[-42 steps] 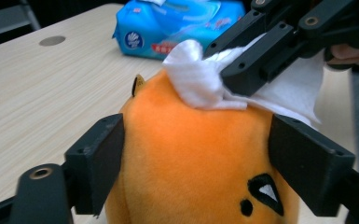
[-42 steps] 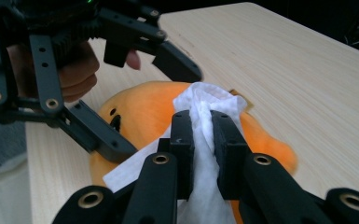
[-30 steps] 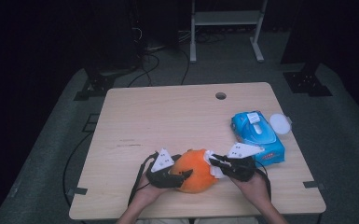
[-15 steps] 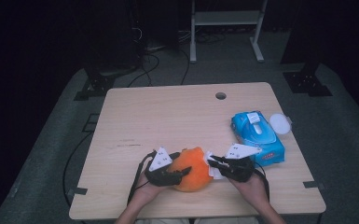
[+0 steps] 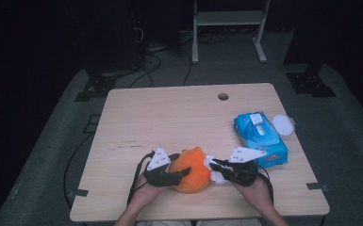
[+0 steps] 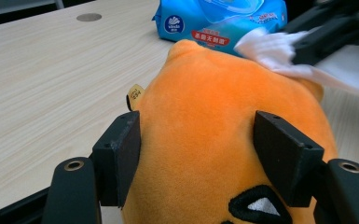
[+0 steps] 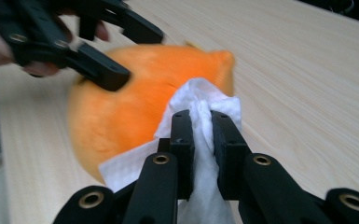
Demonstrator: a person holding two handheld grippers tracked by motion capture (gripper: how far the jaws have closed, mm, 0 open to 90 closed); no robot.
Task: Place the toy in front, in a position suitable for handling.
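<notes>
An orange plush toy (image 5: 194, 170) lies on the wooden table (image 5: 169, 117) near its front edge. My left gripper (image 5: 181, 171) grips the toy from the left. In the left gripper view both pads (image 6: 121, 154) press into the orange plush toy (image 6: 214, 112). My right gripper (image 5: 215, 169) comes in from the right, shut on a crumpled white wipe (image 5: 212, 162). In the right gripper view the jaws pinch the wipe (image 7: 200, 100), which rests against the toy (image 7: 130, 107) near its pointed ear.
A blue pack of wet wipes (image 5: 260, 135) lies at the right side of the table, with a round white lid (image 5: 283, 125) just beyond it. A cable hole (image 5: 223, 96) sits near the far edge. Dark floor, cables and a white stand lie behind the table.
</notes>
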